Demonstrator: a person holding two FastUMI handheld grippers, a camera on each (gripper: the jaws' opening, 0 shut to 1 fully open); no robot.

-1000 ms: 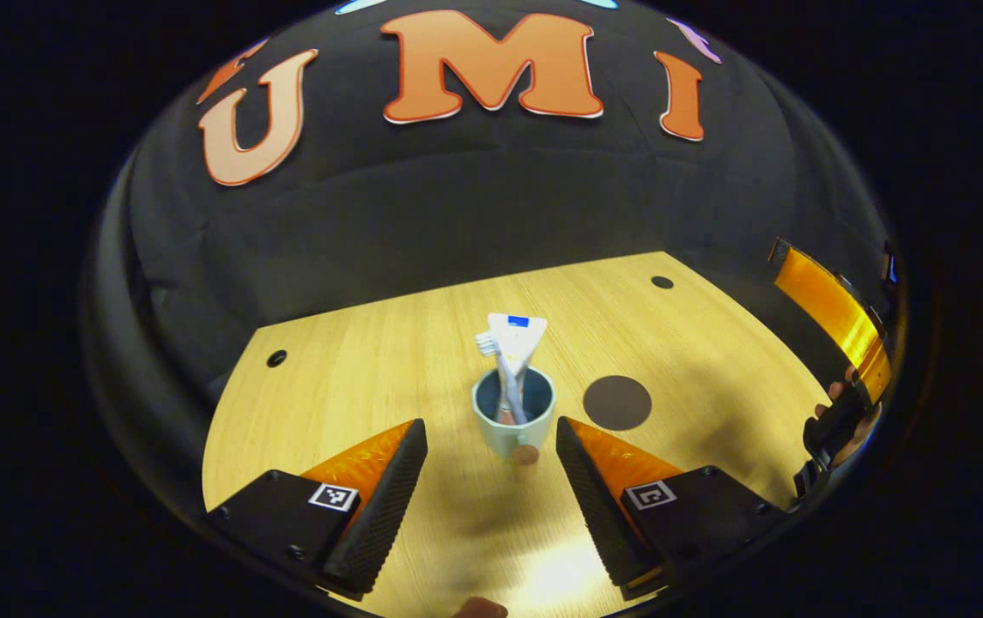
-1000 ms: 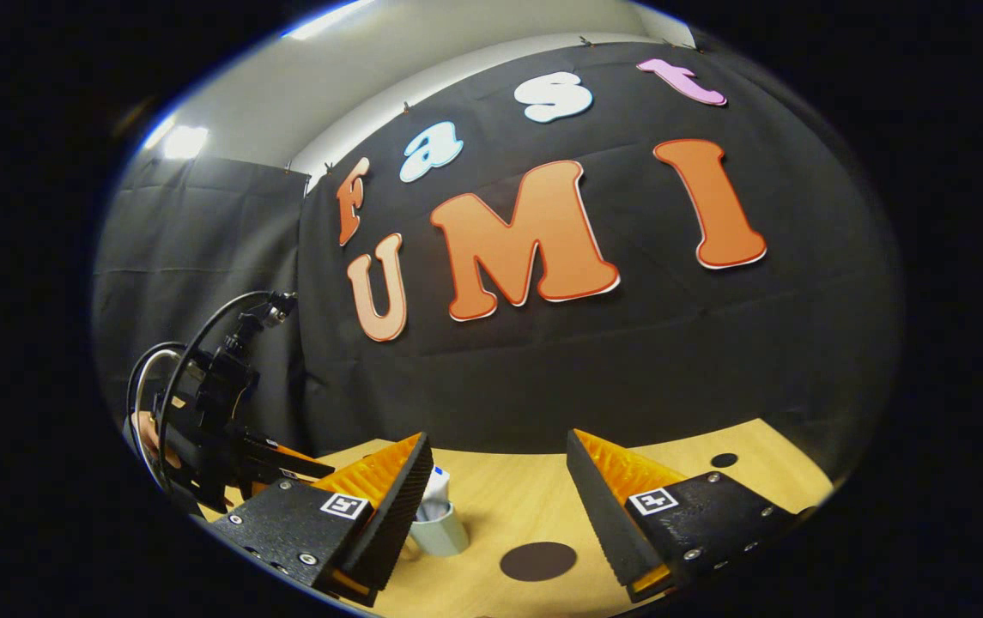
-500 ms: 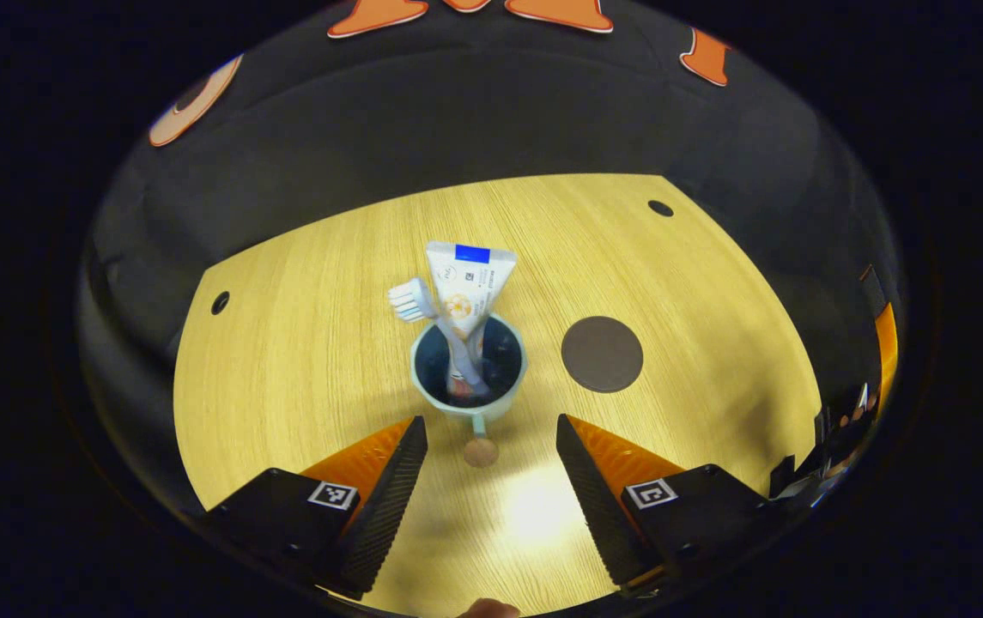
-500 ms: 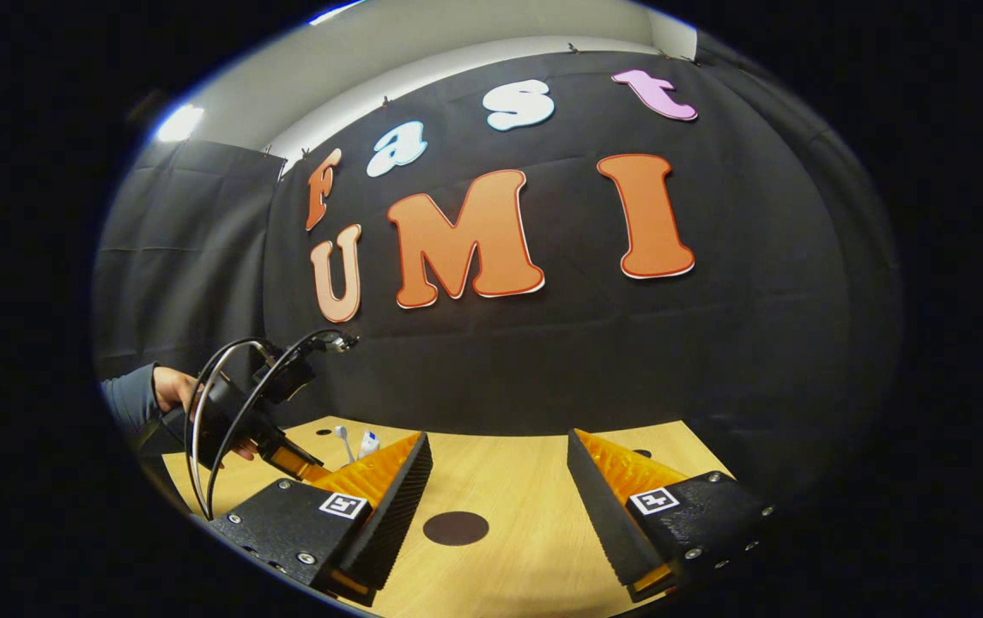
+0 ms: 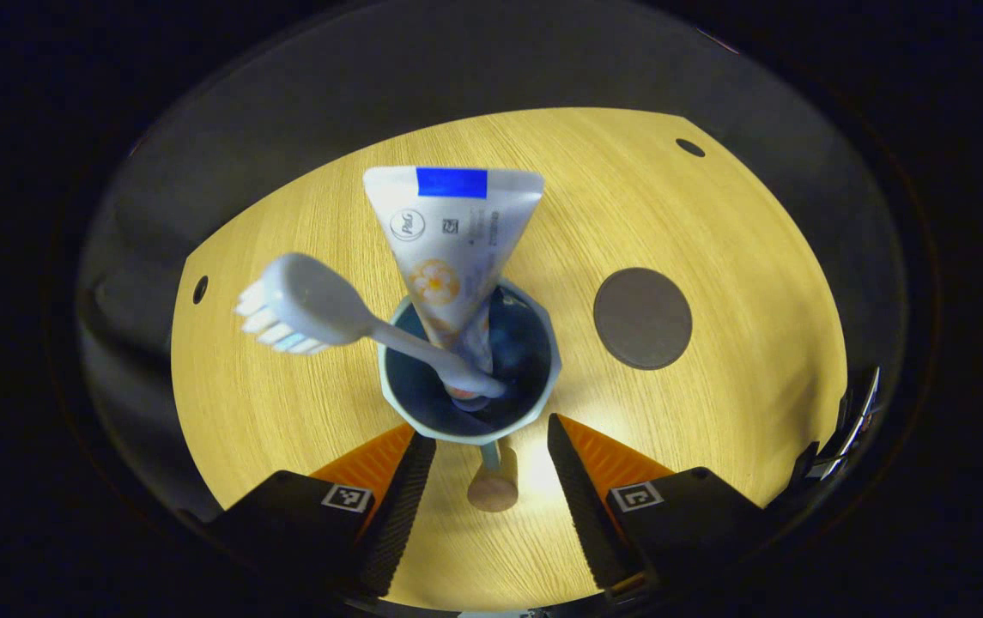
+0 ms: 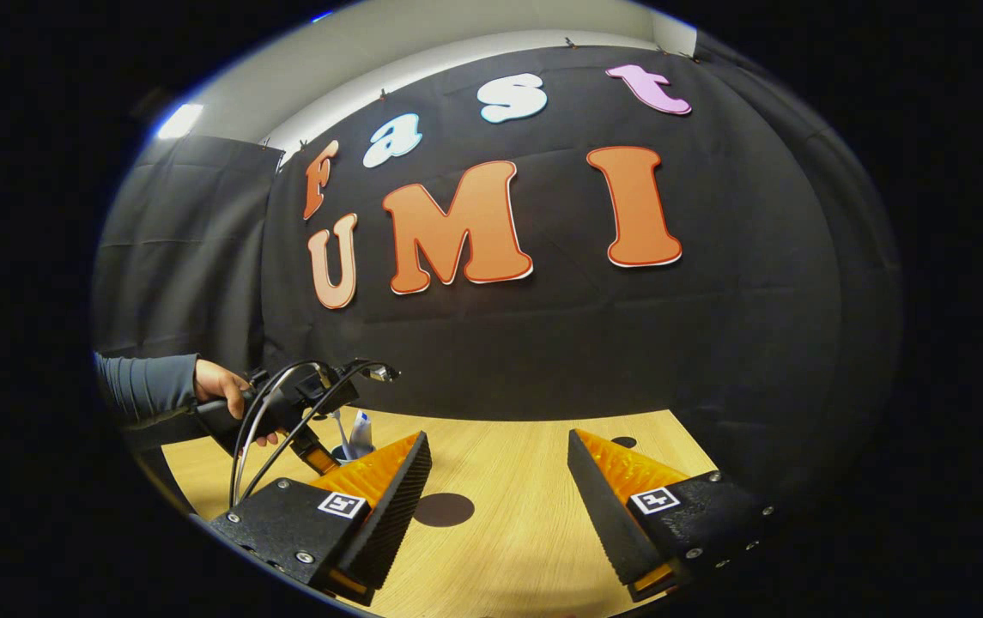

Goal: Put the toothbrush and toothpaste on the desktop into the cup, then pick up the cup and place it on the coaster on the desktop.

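Right now, going L to R in the left gripper view: the white-headed toothbrush (image 5: 311, 309) leans out over the left rim of the pale blue-green ceramic cup (image 5: 468, 367), handle down inside; the white toothpaste tube w/ a blue stripe (image 5: 451, 245) stands in the same cup, crimped end up. Further right, well apart from the cup, lies the dark round coaster (image 5: 642, 318) on the light wooden desktop (image 5: 740, 257).

So step 1 looks done: both items are in the cup. Still left: grab cup, carry it to the coaster.

Left gripper (image 5: 488, 476) sits low just in front of the cup, fingers spread wide, nothing held. The cup's thin handle w/ a round wooden knob (image 5: 492, 487) pokes out between them, not pinched yet. Prob. the pick-up is about to start.

Right gripper (image 6: 498, 498) hangs off to the side above the desktop, fingers wide apart, empty. Its view also catches a hand (image 6: 229, 393) in a grey sleeve holding the left gripper by the cup.
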